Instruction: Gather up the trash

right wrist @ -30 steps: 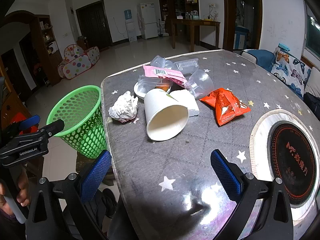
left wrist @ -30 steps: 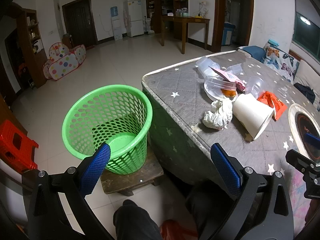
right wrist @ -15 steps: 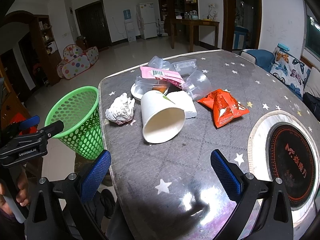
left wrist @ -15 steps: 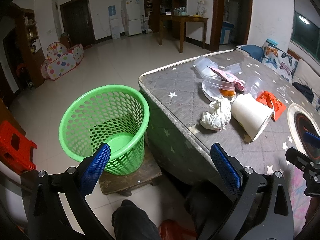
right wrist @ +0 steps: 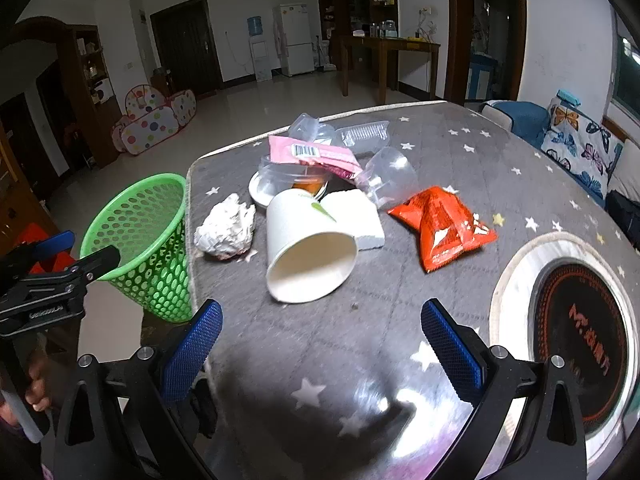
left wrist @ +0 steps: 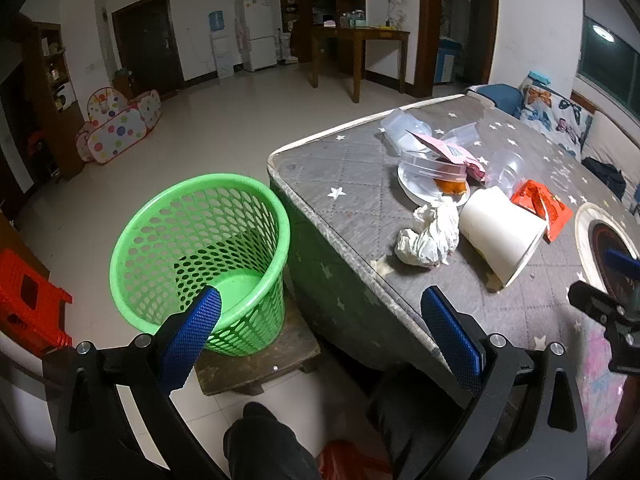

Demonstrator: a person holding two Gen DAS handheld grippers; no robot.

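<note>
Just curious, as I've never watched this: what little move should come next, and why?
Probably ease the right gripper forward onto the tipped-over white paper cup. Its jaws stand open and empty, the cup lies nearest ahead, and the green plastic mesh basket beside the table holds nothing yet.

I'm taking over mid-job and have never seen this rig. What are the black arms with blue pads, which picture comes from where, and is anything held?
These are two handheld grippers, each carried by a person, with a camera looking along its jaws. One picture looks from the left gripper, the other from the right gripper. Both are open and hold nothing. On the table lie a tipped paper cup, a crumpled paper wad, an orange snack bag, a pink packet and clear plastic containers. The green basket beside the table looks empty.
</note>
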